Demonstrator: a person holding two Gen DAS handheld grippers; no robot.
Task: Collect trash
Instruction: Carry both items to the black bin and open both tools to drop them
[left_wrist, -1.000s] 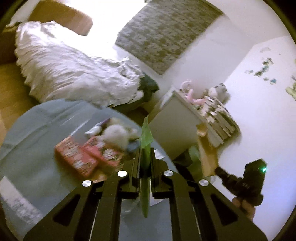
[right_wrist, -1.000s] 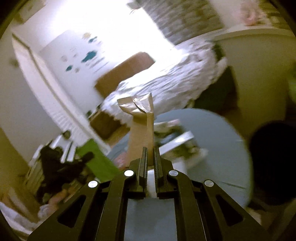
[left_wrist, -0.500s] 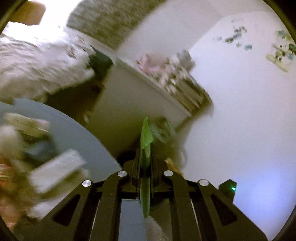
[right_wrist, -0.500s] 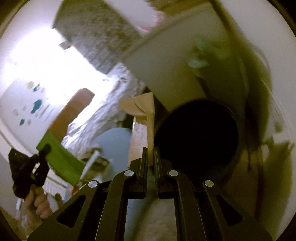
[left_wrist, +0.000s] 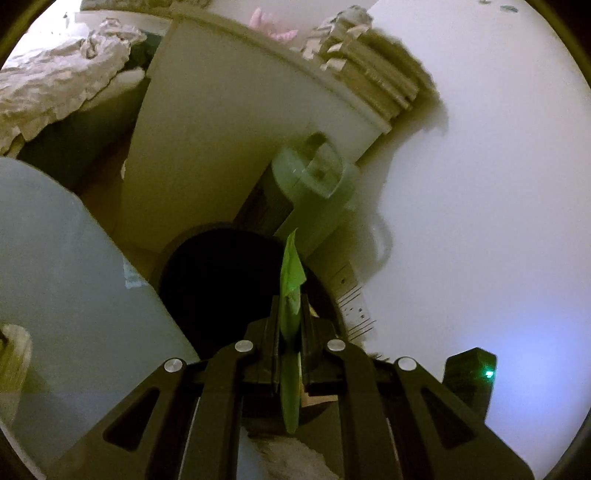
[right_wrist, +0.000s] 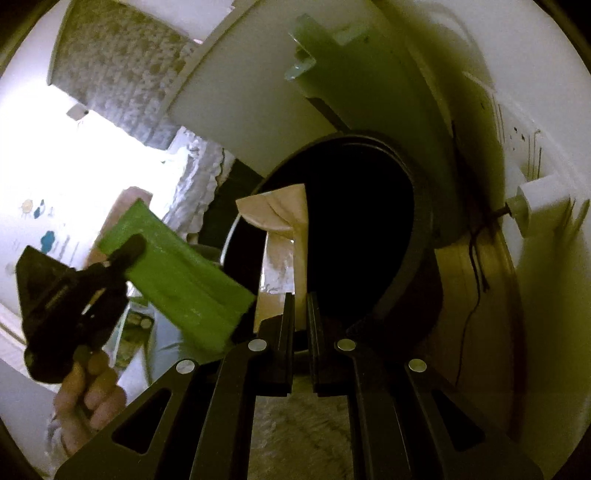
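Trash first: we carry two pieces. The left claw (left_wrist: 290, 314) is clamped on a green wrapper (left_wrist: 291, 280), seen edge-on between its fingers in the left view; the right view shows the same wrapper (right_wrist: 177, 277) broadside, at 9 o'clock of the bin mouth. The right claw (right_wrist: 300, 310) is clamped on a tan paper scrap (right_wrist: 284, 221), which stands up between its pads.

Bin (right_wrist: 421, 229): dark and round, on the floor beside a white cabinet (left_wrist: 221, 122), just off the edge of the blue surface (left_wrist: 66, 277). In the right view the bin's mouth fills the centre and the tan scrap's tip lies against its dark opening. In the left view the green wrapper's tip sits at about 3 o'clock of the bin (left_wrist: 221, 280) mouth, near the rim.

Step, as we judge it: delivery. Both pieces are picked up and brought to the bin; neither is let go yet.

Next move, as we judge it:
- Get each piece fully over the opening before letting go. The green wrapper looks closer to the rim than the tan scrap, so the left claw likely needs to shift toward the mouth's centre.
- Open each claw wide enough for the piece to fall.
- Both pieces are light and thin; either may cling to a pad or drift outside the rim, so we should check that they dropped in.

We cannot tell how full the bin is; its inside is black.
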